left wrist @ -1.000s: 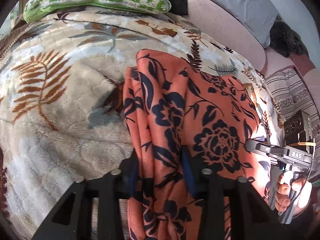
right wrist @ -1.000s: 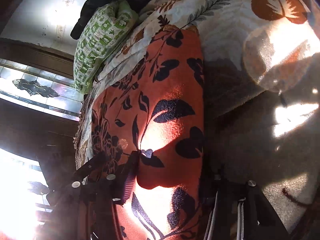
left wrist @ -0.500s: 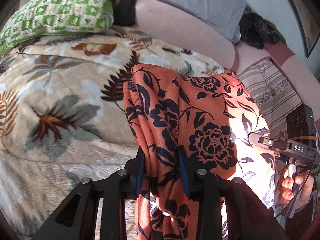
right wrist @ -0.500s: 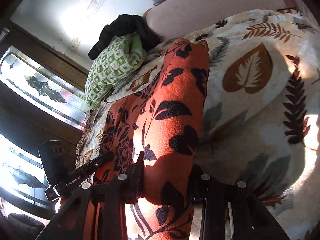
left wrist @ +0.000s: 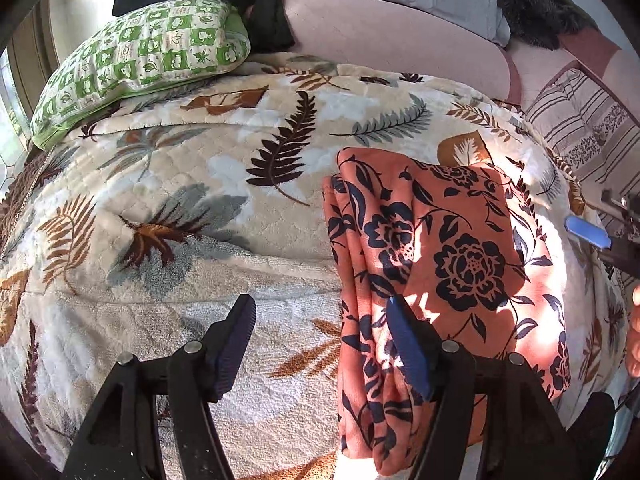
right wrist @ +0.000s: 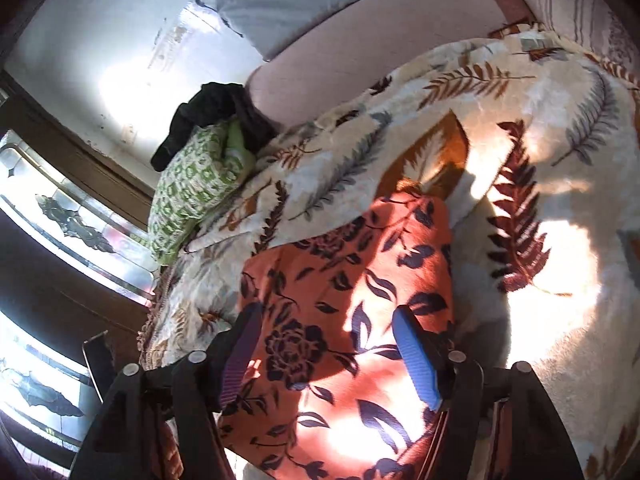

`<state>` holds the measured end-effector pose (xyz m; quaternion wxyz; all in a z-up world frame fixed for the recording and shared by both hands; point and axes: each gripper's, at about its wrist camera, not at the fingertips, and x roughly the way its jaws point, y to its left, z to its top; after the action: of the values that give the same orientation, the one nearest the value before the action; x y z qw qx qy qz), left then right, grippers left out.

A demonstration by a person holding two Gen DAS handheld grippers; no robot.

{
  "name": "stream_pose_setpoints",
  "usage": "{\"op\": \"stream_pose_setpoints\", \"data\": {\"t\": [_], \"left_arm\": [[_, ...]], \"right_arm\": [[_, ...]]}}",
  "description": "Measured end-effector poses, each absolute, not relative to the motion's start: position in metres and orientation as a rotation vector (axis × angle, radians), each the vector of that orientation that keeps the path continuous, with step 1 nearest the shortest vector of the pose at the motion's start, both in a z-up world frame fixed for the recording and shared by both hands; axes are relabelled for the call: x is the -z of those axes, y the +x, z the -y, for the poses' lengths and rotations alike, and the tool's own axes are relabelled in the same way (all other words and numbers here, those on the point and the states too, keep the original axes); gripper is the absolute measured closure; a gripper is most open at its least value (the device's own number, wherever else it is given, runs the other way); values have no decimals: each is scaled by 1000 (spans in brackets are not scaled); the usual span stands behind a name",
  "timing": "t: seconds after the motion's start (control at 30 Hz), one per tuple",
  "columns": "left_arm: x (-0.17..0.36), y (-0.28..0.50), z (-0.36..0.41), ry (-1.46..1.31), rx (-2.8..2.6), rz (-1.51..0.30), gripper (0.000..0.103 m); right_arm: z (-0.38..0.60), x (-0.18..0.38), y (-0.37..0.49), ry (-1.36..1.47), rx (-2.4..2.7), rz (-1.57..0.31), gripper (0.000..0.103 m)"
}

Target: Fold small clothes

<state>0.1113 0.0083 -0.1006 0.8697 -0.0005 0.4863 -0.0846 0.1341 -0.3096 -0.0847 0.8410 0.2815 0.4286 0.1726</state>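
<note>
Risk, yours: both tongs, left (left wrist: 320, 344) and right (right wrist: 326, 354), just opened wide, empty; folded cloth (left wrist: 440, 264) below could snag and unfold.

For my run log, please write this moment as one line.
orange floral garment: folded, lying on leaf-print blanket | left gripper: open, just released | right gripper: open, just released

Orange floral garment (left wrist: 432, 264) near end cut off by the bottom edge, right gripper (left wrist: 600, 236) and holding hand (left wrist: 634, 340) mostly cropped at right edge, black clothing (left wrist: 240, 0) on green pillow (left wrist: 140, 60) unidentifiable
</note>
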Motion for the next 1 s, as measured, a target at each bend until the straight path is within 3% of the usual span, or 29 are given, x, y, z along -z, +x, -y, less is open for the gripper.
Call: {"op": "stream_pose_setpoints", "data": {"t": [0.23, 0.47, 0.63, 0.9, 0.97, 1.0], "left_arm": [[107, 109, 2, 48, 172, -1028, 34], [105, 112, 3, 53, 177, -1014, 34], [107, 114, 1, 51, 170, -1027, 34], [98, 100, -3, 46, 173, -1002, 34], [97, 90, -5, 30, 185, -994, 31], [100, 85, -5, 28, 180, -999, 24]], "right_arm": [[288, 150, 179, 766, -335, -1104, 28], [284, 115, 189, 722, -361, -1011, 28], [301, 161, 223, 807, -268, -1114, 23], [295, 118, 172, 775, -345, -1046, 23], [293, 114, 146, 799, -374, -1040, 23], [291, 114, 135, 811, -383, -1033, 23]]}}
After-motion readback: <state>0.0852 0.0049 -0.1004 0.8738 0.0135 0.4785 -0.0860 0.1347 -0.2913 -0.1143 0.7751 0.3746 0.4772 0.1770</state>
